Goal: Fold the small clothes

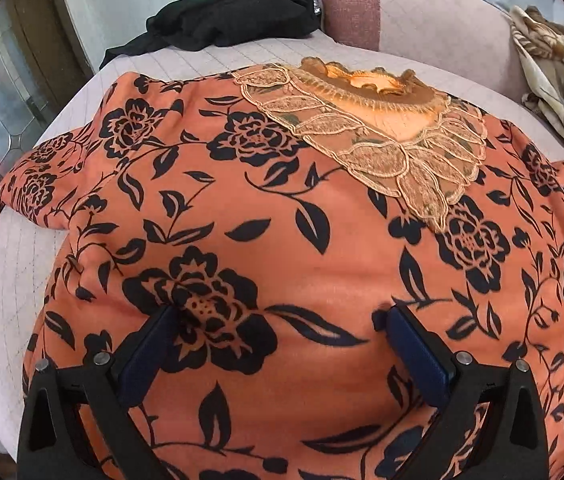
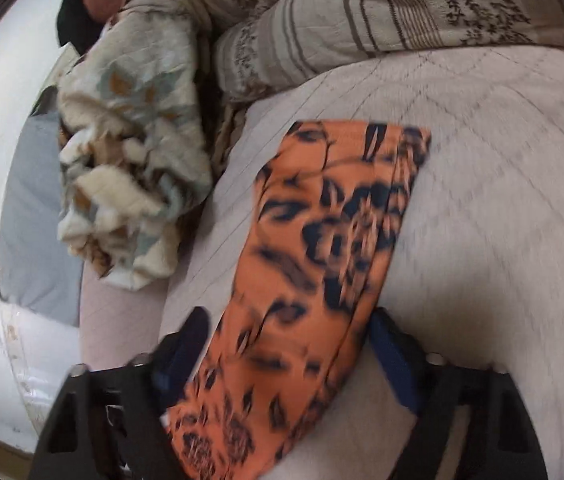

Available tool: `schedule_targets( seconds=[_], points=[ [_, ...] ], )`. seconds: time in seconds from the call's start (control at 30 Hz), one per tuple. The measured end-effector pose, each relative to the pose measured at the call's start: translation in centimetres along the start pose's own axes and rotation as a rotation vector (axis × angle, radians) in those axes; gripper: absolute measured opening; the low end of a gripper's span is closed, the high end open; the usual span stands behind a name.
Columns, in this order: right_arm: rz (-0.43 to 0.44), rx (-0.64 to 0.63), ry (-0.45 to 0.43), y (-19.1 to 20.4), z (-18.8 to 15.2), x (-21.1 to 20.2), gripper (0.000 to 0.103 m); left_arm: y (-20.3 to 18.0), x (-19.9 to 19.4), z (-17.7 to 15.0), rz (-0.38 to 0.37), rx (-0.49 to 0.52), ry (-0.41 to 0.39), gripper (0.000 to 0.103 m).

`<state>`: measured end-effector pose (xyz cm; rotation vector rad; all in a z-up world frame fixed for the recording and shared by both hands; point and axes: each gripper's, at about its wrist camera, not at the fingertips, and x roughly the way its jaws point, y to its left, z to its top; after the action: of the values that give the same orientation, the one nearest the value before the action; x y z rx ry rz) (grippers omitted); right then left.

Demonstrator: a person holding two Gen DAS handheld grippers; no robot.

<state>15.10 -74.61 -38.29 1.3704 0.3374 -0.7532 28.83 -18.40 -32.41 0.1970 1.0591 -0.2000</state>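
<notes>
An orange top with black flowers (image 1: 282,208) lies spread flat on the pale bed, its lace collar (image 1: 377,128) at the far side. My left gripper (image 1: 278,316) is open, its two fingers resting low over the middle of the top with nothing between them. In the right wrist view one sleeve of the top (image 2: 321,248) stretches away across the bed. My right gripper (image 2: 287,322) is open, one finger on each side of the sleeve, which passes between them. The view is blurred.
A black garment (image 1: 234,20) lies at the far left of the bed beside a pink cushion (image 1: 351,0). A crumpled cream floral cloth (image 2: 130,148) lies left of the sleeve and shows in the left wrist view (image 1: 557,76). Striped bedding (image 2: 361,12) lies behind.
</notes>
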Motion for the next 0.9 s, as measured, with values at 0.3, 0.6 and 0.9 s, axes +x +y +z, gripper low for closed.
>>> schedule_targets(
  seconds=[0.3,0.6,0.9],
  points=[
    [-0.018,-0.035,-0.086,-0.9,3.0,2.6,0.009,-0.4,0.5,0.4,0.005,0.001,-0.011,0.103],
    [0.261,-0.238,-0.05,11.4,-3.3,-2.5,0.008,1.6,-1.2,1.4,0.048,-0.032,-0.033,0.103],
    [0.532,-0.4,0.298,23.5,-22.9,-2.0,0.008,8.7,-5.1,2.3,0.256,-0.168,-0.182,0.103]
  ],
)
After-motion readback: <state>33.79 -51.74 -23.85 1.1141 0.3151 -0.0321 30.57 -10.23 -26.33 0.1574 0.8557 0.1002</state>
